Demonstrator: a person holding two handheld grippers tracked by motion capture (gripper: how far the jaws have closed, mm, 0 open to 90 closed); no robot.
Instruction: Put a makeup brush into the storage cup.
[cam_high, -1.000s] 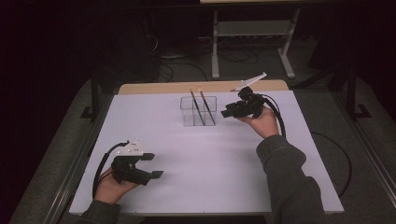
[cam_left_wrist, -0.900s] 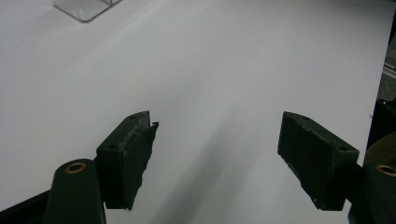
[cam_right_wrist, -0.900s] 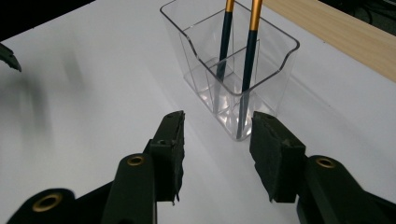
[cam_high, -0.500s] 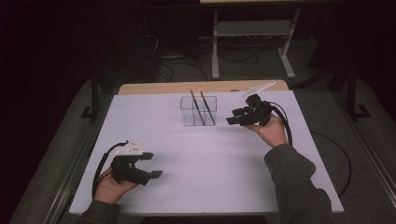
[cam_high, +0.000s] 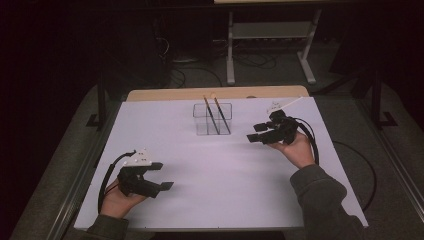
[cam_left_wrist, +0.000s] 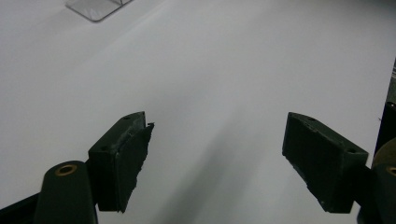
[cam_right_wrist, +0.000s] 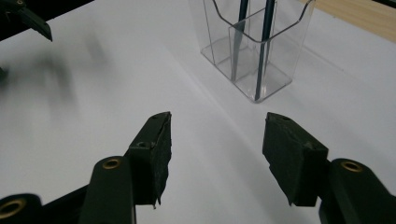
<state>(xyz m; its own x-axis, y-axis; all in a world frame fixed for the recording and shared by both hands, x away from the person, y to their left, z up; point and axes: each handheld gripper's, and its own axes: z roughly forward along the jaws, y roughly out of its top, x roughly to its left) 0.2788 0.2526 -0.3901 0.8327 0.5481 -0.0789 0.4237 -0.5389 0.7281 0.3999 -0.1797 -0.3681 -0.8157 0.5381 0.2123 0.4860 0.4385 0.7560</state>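
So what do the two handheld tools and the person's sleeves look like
Both tools are black. The left tool has a grey three-cornered plate on top and a black cable looping behind it. The right tool trails a black cable over the wrist. Up close, each jaw ends in a blocky dark pad with small screw holes, on arms with brass-coloured rivets. The person wears dark grey-green sleeves.

The high view looks forward and down from above the person's side, taking in the whole white worktop (cam_high: 200, 165) from some distance. The left gripper view rides low and close over the worktop (cam_left_wrist: 233, 70), facing along its own fingers (cam_left_wrist: 121, 158), with a corner of the clear holder (cam_left_wrist: 95, 7) at its top edge. The right gripper view sits nearer that holder (cam_right_wrist: 254, 51), which the high view also shows (cam_high: 213, 119), along with both pencils (cam_right_wrist: 266, 28).
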